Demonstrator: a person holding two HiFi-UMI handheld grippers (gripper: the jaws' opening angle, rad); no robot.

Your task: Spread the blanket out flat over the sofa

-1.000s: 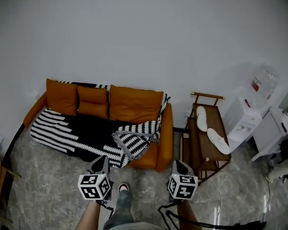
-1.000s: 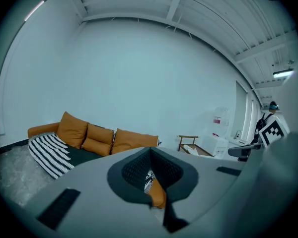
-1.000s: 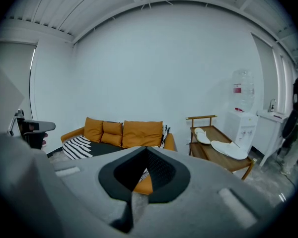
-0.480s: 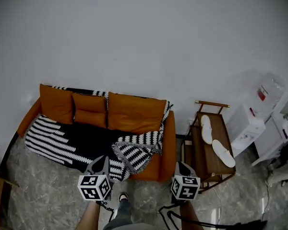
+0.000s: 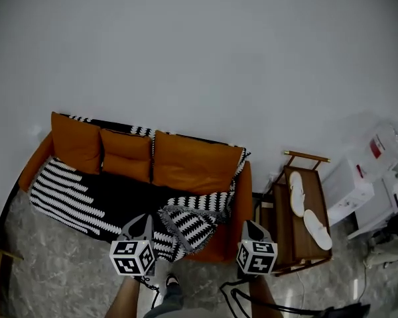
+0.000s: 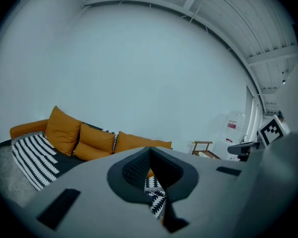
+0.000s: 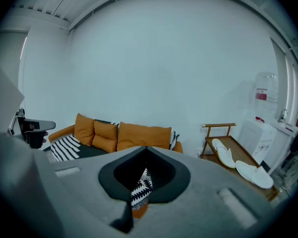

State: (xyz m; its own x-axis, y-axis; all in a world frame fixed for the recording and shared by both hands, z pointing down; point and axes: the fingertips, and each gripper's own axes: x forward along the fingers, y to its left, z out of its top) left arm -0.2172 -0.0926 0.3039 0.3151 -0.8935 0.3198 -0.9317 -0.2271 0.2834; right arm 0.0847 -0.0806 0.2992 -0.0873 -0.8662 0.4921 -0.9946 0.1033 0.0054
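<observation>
**Pale wall, marbled floor [image 5: 53,264]: blanket part bunched on the sofa**

The blanket [image 5: 86,197] lies flat on the seat's left, with its right end heaped near the sofa [image 5: 243,197] arm. Cushions [image 5: 192,167] lean behind it. The left gripper [image 5: 141,221] and right gripper [image 5: 250,226] hover in front of the sofa, jaws pressed together and empty. A bench [image 5: 283,234] stands to the right.

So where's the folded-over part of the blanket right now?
Head view: the folded-over part of the blanket lies at the right end of the sofa, by its right armrest, in front of the orange cushion.
</observation>
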